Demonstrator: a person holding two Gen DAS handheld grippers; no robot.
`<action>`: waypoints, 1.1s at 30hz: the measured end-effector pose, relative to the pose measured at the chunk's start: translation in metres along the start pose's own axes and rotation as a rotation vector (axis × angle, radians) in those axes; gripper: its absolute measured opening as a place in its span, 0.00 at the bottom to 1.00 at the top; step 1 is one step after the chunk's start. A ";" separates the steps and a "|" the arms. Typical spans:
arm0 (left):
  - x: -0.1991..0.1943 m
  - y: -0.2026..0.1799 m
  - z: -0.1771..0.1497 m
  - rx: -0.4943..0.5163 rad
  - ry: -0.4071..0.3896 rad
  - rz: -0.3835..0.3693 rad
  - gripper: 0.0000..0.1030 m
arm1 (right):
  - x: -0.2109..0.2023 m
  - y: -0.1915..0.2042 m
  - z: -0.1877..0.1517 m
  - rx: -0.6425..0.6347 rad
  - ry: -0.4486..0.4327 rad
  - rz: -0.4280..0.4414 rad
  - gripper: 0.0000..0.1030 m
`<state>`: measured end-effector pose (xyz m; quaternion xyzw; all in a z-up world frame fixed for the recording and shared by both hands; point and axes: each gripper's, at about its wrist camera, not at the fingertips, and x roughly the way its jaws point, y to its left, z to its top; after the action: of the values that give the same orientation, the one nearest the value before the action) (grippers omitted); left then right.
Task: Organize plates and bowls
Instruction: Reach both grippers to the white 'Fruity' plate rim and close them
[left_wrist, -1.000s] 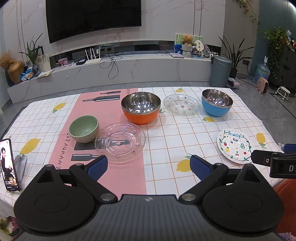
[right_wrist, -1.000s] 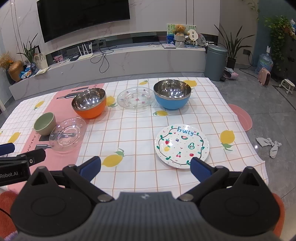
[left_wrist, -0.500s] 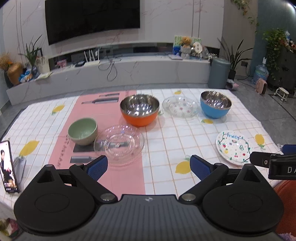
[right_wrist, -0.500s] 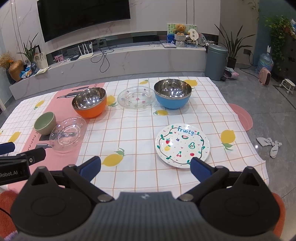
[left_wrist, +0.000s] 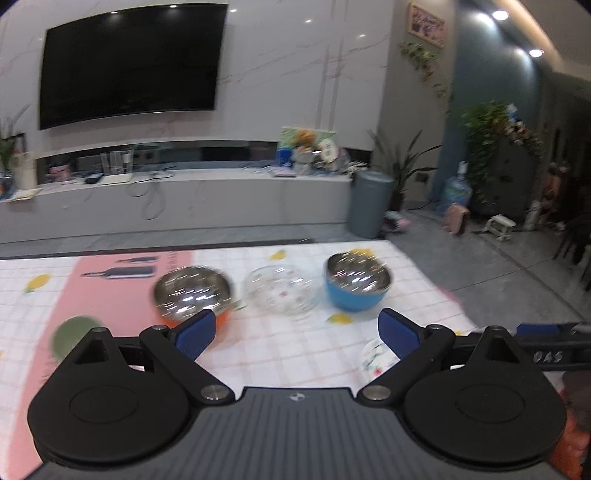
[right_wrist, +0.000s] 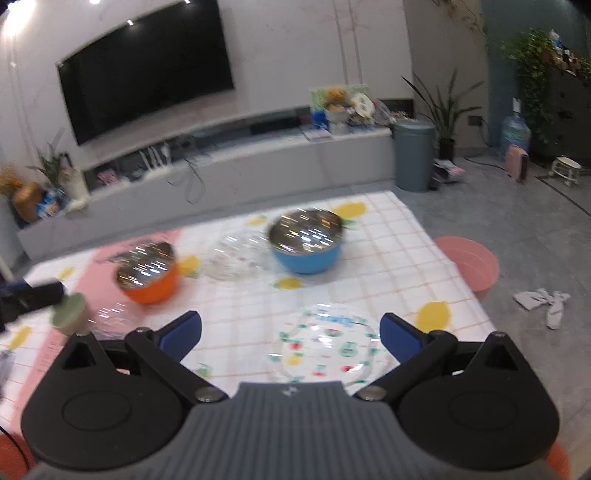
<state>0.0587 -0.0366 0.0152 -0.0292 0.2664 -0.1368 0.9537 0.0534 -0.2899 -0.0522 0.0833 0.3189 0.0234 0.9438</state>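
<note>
Both views are motion-blurred. An orange steel-lined bowl (left_wrist: 192, 291) (right_wrist: 149, 277), a clear glass plate (left_wrist: 280, 290) (right_wrist: 236, 258) and a blue steel-lined bowl (left_wrist: 356, 286) (right_wrist: 306, 242) stand in a row on the table. A small green bowl (left_wrist: 72, 338) (right_wrist: 70, 314) sits at the left, with a second clear plate (right_wrist: 114, 319) beside it. The white "Fruity" plate (right_wrist: 327, 345) (left_wrist: 375, 360) lies just ahead of my right gripper (right_wrist: 290, 332). My left gripper (left_wrist: 297, 330) is open above the table near the front; the right one is open too. Nothing is between either pair of fingers.
The table wears a checked lemon tablecloth (right_wrist: 388, 266) with a pink strip (left_wrist: 110, 291). A pink stool (right_wrist: 469, 264) stands off its right edge, a grey bin (right_wrist: 413, 157) farther back. A TV console (left_wrist: 177, 199) runs along the wall.
Both grippers have tilted upward and swung, so the table has dropped lower in each view and the room fills the top. The dishes have not moved. Both stay open.
</note>
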 end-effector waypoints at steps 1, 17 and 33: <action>0.008 -0.001 0.001 -0.014 0.003 -0.037 1.00 | 0.005 -0.008 0.001 0.005 0.001 -0.011 0.98; 0.189 -0.008 -0.058 -0.239 0.347 -0.290 0.21 | 0.105 -0.097 -0.017 0.258 0.134 -0.031 0.41; 0.227 -0.012 -0.087 -0.294 0.399 -0.264 0.17 | 0.150 -0.133 -0.051 0.443 0.226 0.043 0.13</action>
<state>0.1974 -0.1096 -0.1711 -0.1740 0.4600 -0.2228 0.8418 0.1406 -0.3990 -0.2052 0.2916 0.4177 -0.0177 0.8603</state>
